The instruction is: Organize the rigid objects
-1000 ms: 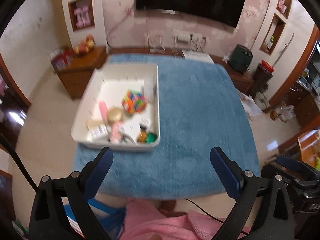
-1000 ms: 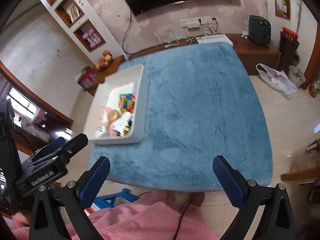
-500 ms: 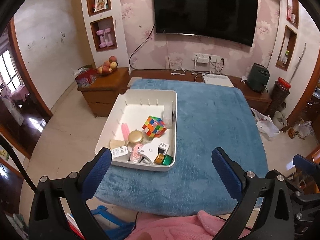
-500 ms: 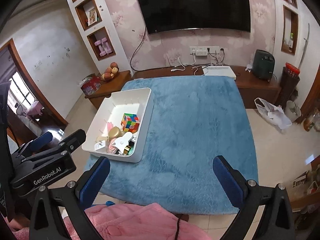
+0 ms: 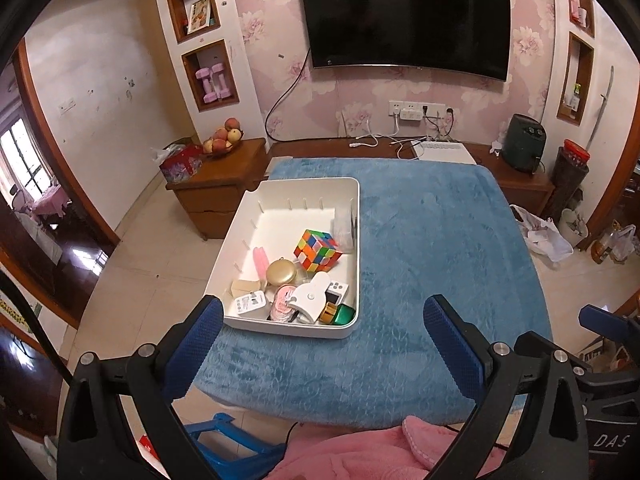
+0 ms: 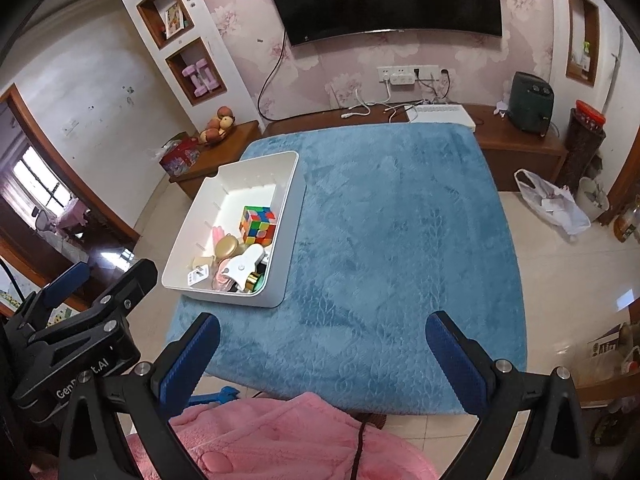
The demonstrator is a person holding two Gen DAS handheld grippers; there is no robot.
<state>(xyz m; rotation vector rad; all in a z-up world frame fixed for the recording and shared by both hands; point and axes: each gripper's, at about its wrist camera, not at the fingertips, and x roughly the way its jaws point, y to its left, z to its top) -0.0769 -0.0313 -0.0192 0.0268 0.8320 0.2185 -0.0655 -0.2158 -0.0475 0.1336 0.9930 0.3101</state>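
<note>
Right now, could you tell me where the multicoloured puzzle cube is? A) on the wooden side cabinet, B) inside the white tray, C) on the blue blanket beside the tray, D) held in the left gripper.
B: the puzzle cube sits inside the white tray, behind the pile of small items at its near end; both the left gripper and the right gripper are open and hold nothing.

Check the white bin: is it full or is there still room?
Part full. The bin holds a cube and small items piled at its near end; the far end shows bare floor.
</note>
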